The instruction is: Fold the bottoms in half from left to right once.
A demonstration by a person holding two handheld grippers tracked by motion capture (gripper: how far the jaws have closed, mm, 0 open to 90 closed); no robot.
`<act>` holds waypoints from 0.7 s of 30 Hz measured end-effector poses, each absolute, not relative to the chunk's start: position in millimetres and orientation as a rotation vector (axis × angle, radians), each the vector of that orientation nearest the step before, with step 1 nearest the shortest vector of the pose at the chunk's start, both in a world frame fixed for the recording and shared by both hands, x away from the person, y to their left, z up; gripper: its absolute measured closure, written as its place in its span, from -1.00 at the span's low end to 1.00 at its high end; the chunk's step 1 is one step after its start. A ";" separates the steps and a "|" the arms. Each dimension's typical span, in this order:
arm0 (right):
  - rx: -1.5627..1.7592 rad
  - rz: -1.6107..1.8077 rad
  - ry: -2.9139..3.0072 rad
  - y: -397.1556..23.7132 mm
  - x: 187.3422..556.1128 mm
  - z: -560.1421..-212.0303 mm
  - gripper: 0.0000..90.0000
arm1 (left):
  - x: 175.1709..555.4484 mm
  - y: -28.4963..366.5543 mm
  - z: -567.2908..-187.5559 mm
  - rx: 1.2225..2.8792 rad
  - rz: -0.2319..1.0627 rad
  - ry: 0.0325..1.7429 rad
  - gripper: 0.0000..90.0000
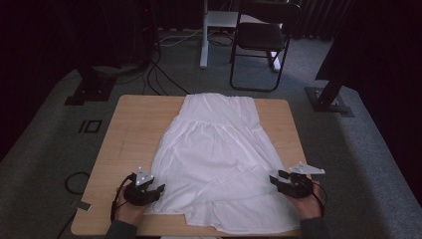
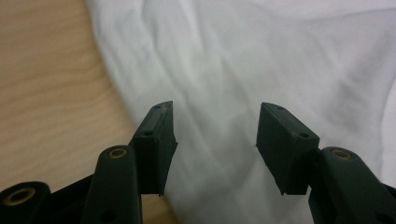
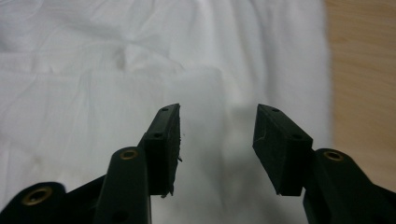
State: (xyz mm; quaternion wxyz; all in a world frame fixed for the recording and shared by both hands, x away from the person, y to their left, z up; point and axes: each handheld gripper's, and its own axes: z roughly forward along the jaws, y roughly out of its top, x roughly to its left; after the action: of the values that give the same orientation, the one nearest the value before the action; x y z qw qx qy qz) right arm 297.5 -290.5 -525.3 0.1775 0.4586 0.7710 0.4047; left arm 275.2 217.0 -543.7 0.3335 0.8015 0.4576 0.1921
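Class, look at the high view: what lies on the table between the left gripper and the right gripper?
In the high view, the lower part of the white dress spans the stretch between the left gripper and the right gripper; its hem is folded over there.

High view sat above my side of the table [image 1: 129, 119], facing forward and down, taking in the whole tabletop and the floor beyond. Left gripper view rode my left gripper [image 2: 215, 135], close over the white garment [image 2: 261, 56] at its edge, wood at its left. Right gripper view rode my right gripper [image 3: 217, 135], equally near, wood at its right. All three shared the garment.
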 end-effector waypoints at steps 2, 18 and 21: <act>1.319 1.128 2.198 -276.3 316.1 -531.4 -0.01 | 272.6 219.8 -546.2 2.098 0.497 1.207 0.05; 1.214 1.304 2.206 -295.2 286.2 -509.5 0.94 | 253.2 214.9 -537.8 2.089 0.431 1.063 0.99; 1.191 1.357 2.138 -321.6 254.3 -494.5 0.94 | 244.0 216.9 -525.5 2.051 0.420 1.029 0.99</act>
State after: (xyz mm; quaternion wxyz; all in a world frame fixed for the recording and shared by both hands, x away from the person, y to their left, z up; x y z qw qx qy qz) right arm 254.3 -321.6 -494.5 0.1708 0.4192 0.7528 0.4779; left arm 244.0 216.9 -525.5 0.3935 0.8082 0.4056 0.1655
